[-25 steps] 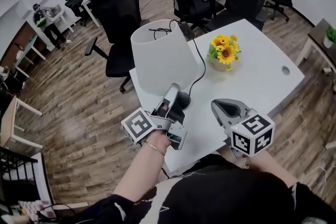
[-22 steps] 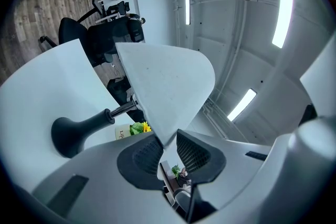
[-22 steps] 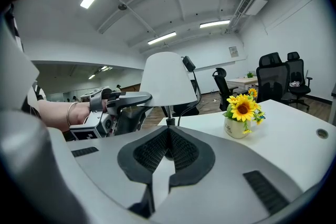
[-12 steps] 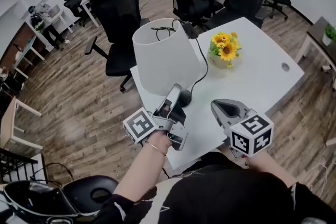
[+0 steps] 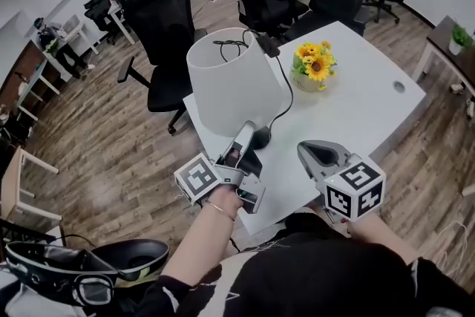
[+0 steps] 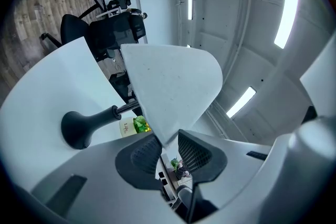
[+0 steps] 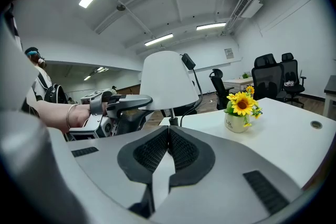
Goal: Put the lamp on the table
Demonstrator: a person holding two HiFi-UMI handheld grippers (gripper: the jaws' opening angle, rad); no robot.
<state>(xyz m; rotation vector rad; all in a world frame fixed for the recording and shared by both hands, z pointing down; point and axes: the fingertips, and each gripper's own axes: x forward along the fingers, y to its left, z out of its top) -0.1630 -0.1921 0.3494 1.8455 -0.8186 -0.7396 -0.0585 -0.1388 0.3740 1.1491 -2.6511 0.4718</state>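
- The lamp [image 5: 234,85] stood upright on the white table [image 5: 364,108], near its left corner; a sunflower pot [image 5: 312,69] sat just beside it
- The left gripper [image 5: 249,131] reached in under the shade [image 6: 168,89]; its jaws had just been opening and stood apart; the shade's lower rim showed in the gap, yet neither pad pressed on it
- The right gripper [image 5: 315,154] hung over the near table edge, jaws together on nothing
- The lamp looked light but top-heavy; the broad shade seemed thin and easily dented, so a poor place to pinch
- The dark stem [image 6: 126,108], or the rounded base [image 6: 79,126], seemed stiffer and safer to hold
- The cord [image 5: 284,96] trailed loose and could tug the lamp over
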